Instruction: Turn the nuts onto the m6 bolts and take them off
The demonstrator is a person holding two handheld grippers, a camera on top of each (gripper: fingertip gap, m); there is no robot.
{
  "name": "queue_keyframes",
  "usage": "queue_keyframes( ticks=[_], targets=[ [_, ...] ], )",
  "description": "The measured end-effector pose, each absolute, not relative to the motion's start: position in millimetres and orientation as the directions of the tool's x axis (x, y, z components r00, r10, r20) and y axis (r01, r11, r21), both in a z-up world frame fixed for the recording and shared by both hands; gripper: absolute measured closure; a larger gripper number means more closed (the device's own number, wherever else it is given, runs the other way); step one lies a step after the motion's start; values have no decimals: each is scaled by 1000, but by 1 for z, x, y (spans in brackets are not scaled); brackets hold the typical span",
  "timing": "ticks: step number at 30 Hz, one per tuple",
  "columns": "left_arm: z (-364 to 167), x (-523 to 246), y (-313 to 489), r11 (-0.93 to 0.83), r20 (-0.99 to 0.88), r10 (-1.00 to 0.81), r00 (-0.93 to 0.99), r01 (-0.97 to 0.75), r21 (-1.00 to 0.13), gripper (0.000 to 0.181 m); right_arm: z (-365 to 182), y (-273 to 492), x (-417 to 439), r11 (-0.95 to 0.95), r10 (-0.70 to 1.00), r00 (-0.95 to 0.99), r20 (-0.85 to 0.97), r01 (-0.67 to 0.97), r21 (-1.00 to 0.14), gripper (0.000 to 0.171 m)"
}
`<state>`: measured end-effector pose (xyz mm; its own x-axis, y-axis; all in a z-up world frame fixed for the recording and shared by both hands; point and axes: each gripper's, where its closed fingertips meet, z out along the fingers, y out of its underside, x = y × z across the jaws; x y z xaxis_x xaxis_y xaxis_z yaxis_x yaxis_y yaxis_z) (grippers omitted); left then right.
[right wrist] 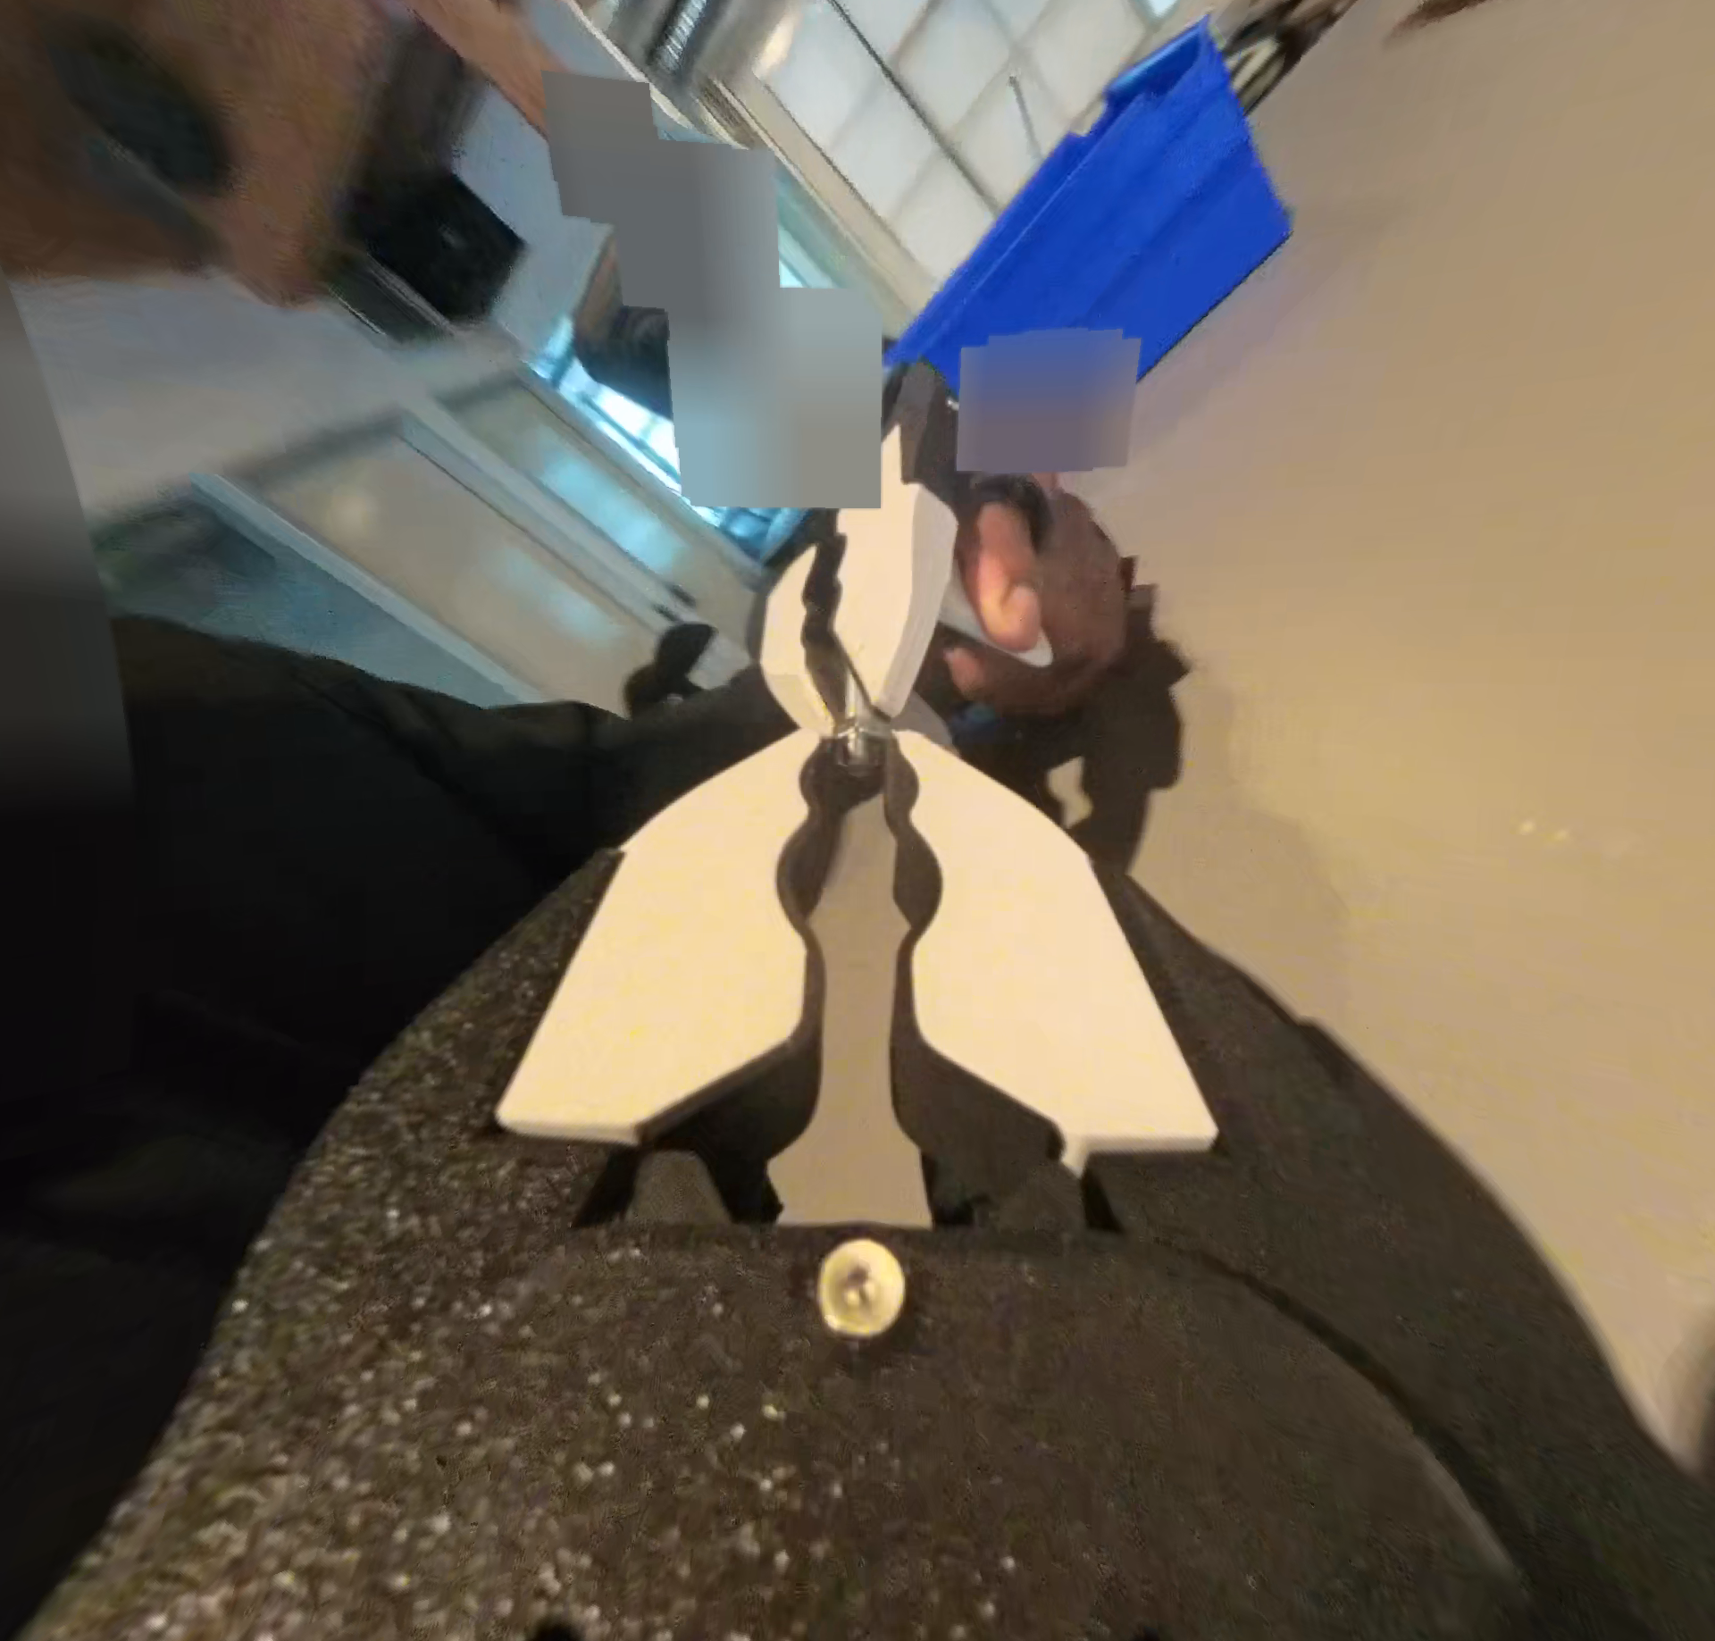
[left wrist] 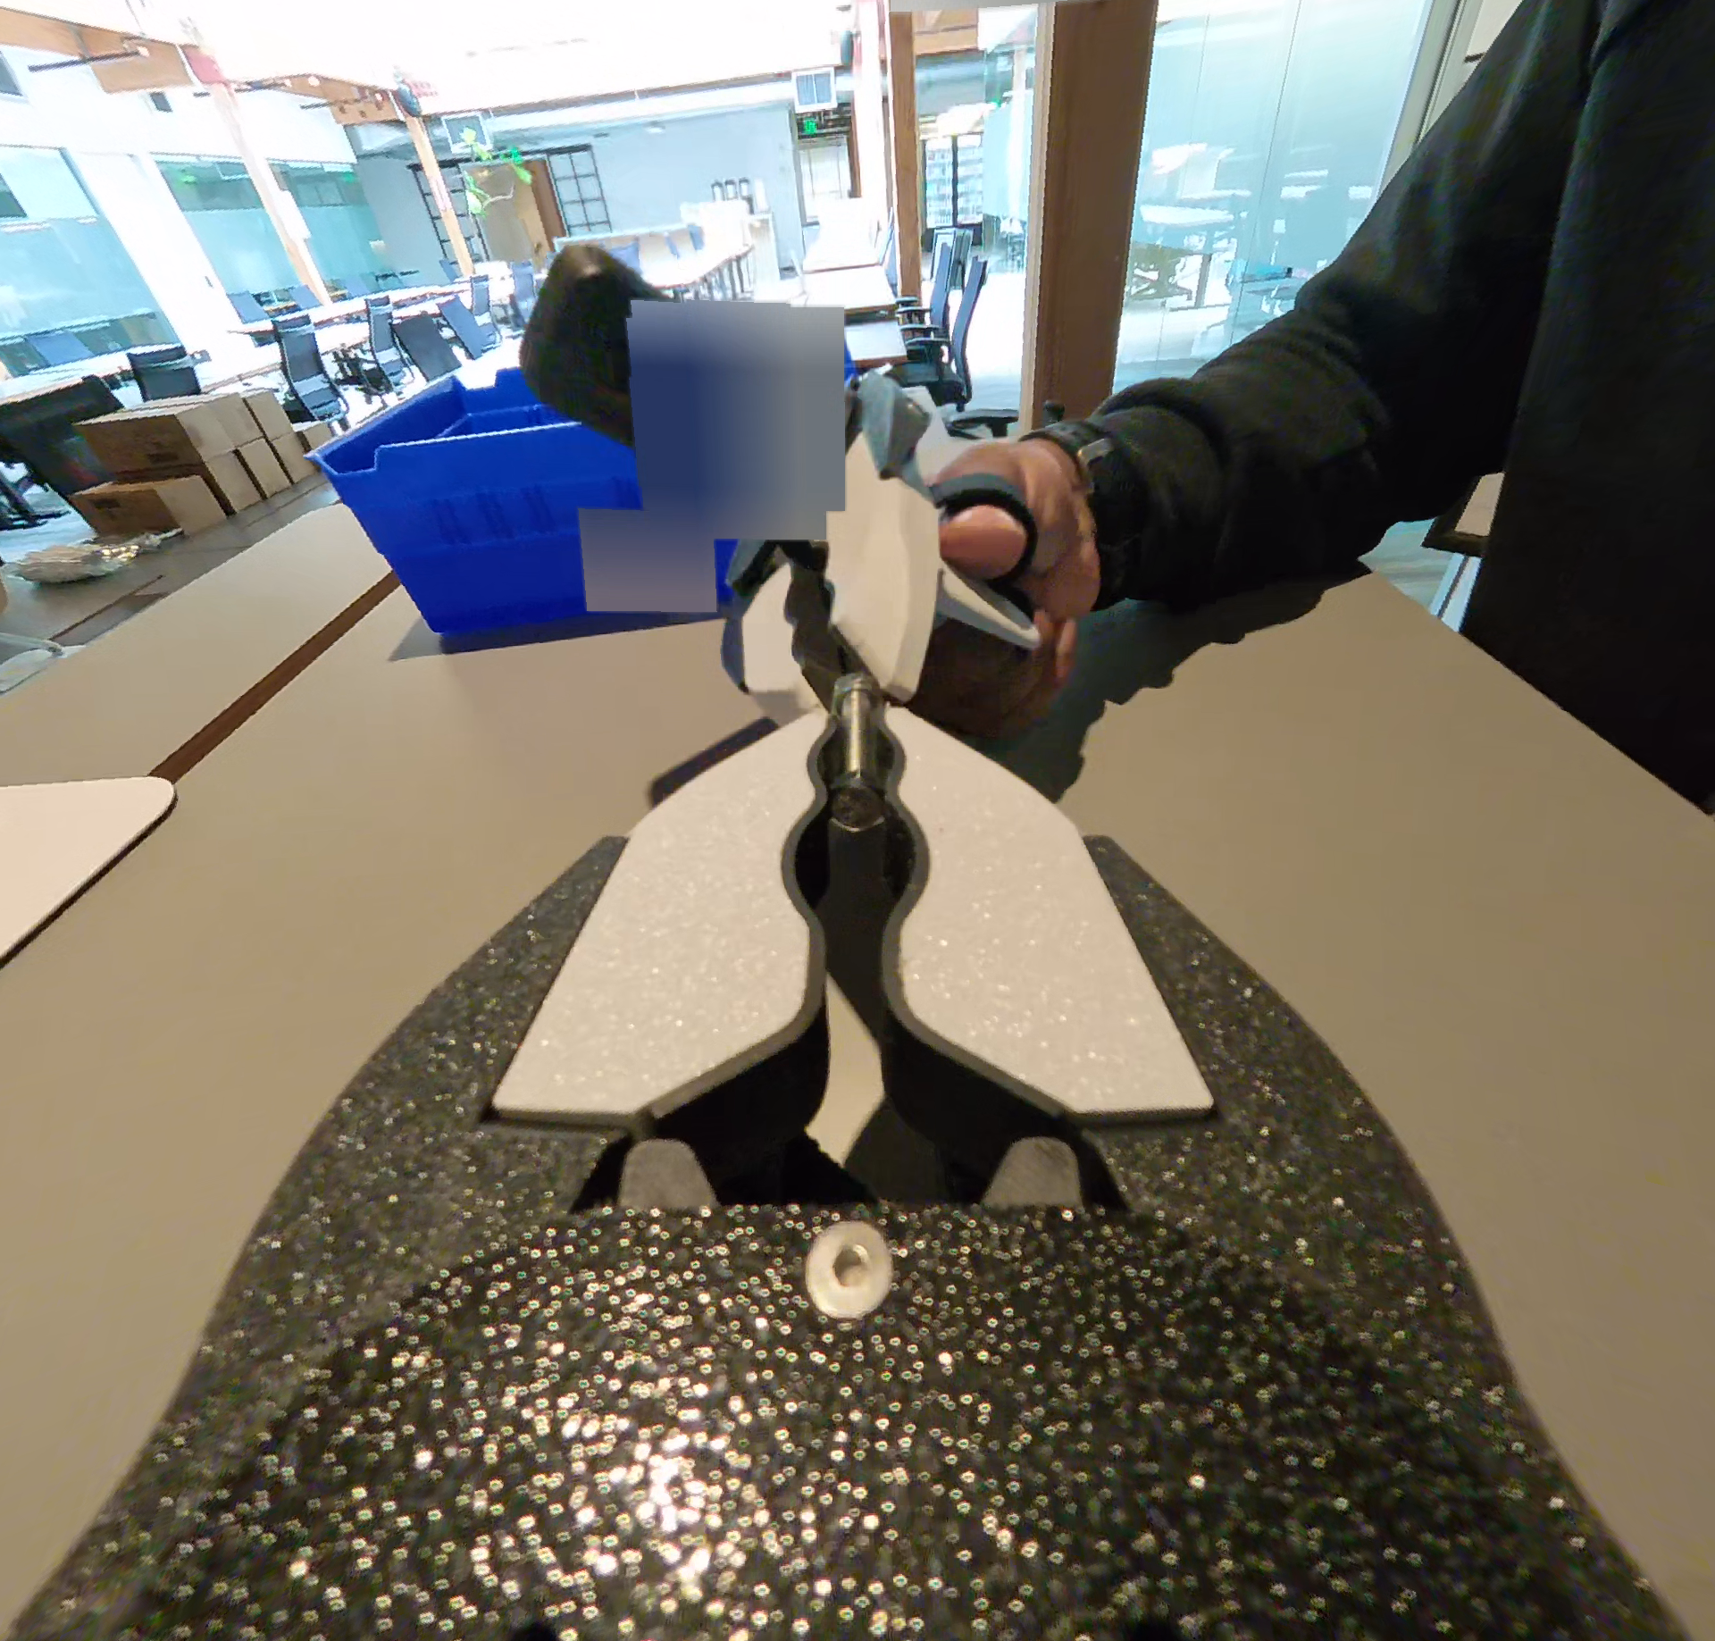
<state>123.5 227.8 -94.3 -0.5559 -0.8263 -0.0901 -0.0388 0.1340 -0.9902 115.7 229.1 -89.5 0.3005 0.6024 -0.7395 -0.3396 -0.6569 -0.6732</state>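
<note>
Both grippers tip to tip above table (left wrist: pixel 371 854): left gripper (left wrist: pixel 856 794) clamping bolt (left wrist: pixel 854 761), right gripper (right wrist: pixel 858 747) pinching nut (right wrist: pixel 854 743).

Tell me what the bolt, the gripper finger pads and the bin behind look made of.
Bolt: bright metal, likely plated steel, with shiny glints. Left gripper finger pads: matte white, grainy, probably printed plastic. Blue bin: glossy moulded plastic with ribbed walls.

Grey table (left wrist: pixel 390 854) carries a blue plastic bin (left wrist: pixel 501 520) at its far edge; beyond the bin, stacked cardboard boxes (left wrist: pixel 176 455) sit on the floor, with office chairs (left wrist: pixel 306 362) farther behind them.
</note>
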Motion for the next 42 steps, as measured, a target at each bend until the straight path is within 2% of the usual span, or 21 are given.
queue_keyframes(
  ticks=[2, 4, 6, 11, 16, 22, 26, 29, 31, 33, 35, 38, 42],
  targets=[
    [-94, 124, 228, 132, -89, -827, -554, -38, -991, 176, -89, 229, 116, -641, 623, 293, -726, -341, -688, 161],
    [-92, 123, 230, 117, -81, -830, -552, -30, -993, 176, -88, 230, 117, -579, 669, 360, -650, -296, -760, 150],
    [-89, 122, 232, 94, -68, -833, -549, -20, -995, 176, -89, 231, 119, -491, 711, 459, -533, -219, -843, 139],
    [-89, 122, 232, 89, -62, -829, -555, -22, -996, 176, -85, 237, 128, -241, 723, 663, -195, -23, -970, 137],
    [-89, 122, 232, 80, -53, -829, -557, -24, -996, 176, -81, 232, 125, -61, 711, 700, 64, 152, -987, 144],
    [-90, 122, 230, 83, -51, -822, -567, -31, -996, 176, -86, 231, 118, -2, 696, 693, 186, 262, -965, 146],
    [-91, 121, 228, 90, -52, -814, -579, -37, -995, 176, -88, 232, 116, -5, 685, 701, 195, 273, -962, 156],
    [-91, 121, 229, 90, -52, -818, -572, -39, -995, 176, -89, 234, 117, -86, 694, 714, 95, 213, -973, 161],
    [-91, 122, 230, 91, -53, -822, -567, -39, -995, 176, -90, 234, 116, -238, 709, 693, -127, 66, -969, 161],
    [-91, 121, 229, 98, -59, -821, -568, -37, -995, 176, -89, 232, 114, -445, 689, 581, -433, -132, -886, 161],
    [-93, 122, 229, 108, -63, -822, -566, -46, -993, 176, -90, 230, 114, -553, 656, 464, -596, -241, -797, 161],
    [-94, 123, 229, 111, -64, -825, -562, -51, -993, 176, -90, 230, 116, -531, 682, 447, -579, -241, -812, 161],
    [-89, 121, 232, 77, -45, -828, -559, -33, -996, 176, -91, 234, 121, -375, 729, 575, -371, -117, -919, 139]
  ],
)
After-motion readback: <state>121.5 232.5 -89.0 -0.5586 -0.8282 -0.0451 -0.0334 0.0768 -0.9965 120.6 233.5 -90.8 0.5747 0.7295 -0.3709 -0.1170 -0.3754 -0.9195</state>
